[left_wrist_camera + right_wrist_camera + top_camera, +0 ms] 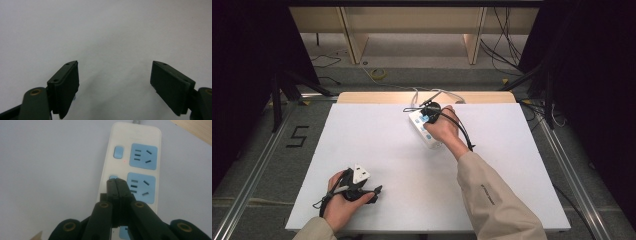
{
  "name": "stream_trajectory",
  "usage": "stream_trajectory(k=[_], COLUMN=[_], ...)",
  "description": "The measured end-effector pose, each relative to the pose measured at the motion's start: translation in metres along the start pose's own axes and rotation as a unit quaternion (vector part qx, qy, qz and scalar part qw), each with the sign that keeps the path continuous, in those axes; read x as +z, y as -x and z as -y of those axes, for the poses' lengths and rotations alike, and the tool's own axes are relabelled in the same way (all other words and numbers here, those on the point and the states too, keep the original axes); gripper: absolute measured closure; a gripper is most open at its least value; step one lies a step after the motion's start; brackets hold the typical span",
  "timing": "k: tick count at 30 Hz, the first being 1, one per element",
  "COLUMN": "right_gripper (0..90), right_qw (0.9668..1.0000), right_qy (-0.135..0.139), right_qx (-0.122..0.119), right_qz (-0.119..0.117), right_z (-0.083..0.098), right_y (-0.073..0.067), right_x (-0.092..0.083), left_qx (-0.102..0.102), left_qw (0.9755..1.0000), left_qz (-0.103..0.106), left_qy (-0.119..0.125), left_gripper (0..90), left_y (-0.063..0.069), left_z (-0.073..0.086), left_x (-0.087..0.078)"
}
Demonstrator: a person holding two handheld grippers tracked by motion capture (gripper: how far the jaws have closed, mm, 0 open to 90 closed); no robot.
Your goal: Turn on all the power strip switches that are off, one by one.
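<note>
White sheeting covers the table (377, 150), and a power strip (136, 167) lies toward its far middle, cord end pointing away from the person. It is white with blue sockets, each paired with a small blue rocker switch; a tiny red light glows beside the far switch (118, 152).

From the high view, the right gripper (430, 111) sits over the strip, and its own view shows the jaws pressed flat together with nothing between them — their joined tip lies right at the second switch (113, 177), covering most of it. The step in hand looks like pressing that switch with the closed tip. To do it well, keep the jaws together so they act as one blunt finger, centre the tip on the rocker rather than its edge, and push straight down so the strip does not skid.

The left gripper (362, 189) rests at the near left of the table, well apart — jaws wide open over bare sheet; it could steady the strip if it slides.
</note>
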State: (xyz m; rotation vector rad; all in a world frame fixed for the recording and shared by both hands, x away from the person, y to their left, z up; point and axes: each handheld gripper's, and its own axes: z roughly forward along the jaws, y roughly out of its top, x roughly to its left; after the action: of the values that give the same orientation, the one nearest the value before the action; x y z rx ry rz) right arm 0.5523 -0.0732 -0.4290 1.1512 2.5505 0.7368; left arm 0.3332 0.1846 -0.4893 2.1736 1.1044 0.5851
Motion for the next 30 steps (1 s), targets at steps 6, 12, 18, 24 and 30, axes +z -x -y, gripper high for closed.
stream_trajectory(k=[6, 12, 18, 24, 30], right_gripper=[90.0, 90.0, 90.0, 90.0, 90.0], right_qw=[1.0000, 1.0000, 1.0000, 0.9999, 0.9998], right_qy=[-0.003, -0.002, -0.003, -0.008, -0.017], right_qx=[-0.001, -0.002, -0.002, -0.003, 0.000], right_qz=[-0.003, -0.003, -0.005, -0.007, -0.006], right_z=[0.003, 0.006, 0.008, 0.012, 0.016], right_y=[-0.002, -0.002, -0.004, -0.006, -0.005], right_x=[-0.004, -0.009, -0.011, -0.012, -0.008], left_qx=[-0.003, -0.001, -0.001, -0.001, -0.001], left_qw=[1.0000, 1.0000, 1.0000, 1.0000, 1.0000], left_qz=[0.000, 0.000, 0.000, 0.000, 0.000], left_qy=[0.001, -0.001, 0.000, 0.000, 0.000], left_gripper=[22.9, 22.9, 22.9, 22.9, 22.9], left_y=[0.001, 0.001, 0.001, 0.001, 0.001], left_z=[0.000, 0.000, 0.000, 0.000, 0.000], left_x=[0.000, 0.000, 0.000, 0.000, 0.001])
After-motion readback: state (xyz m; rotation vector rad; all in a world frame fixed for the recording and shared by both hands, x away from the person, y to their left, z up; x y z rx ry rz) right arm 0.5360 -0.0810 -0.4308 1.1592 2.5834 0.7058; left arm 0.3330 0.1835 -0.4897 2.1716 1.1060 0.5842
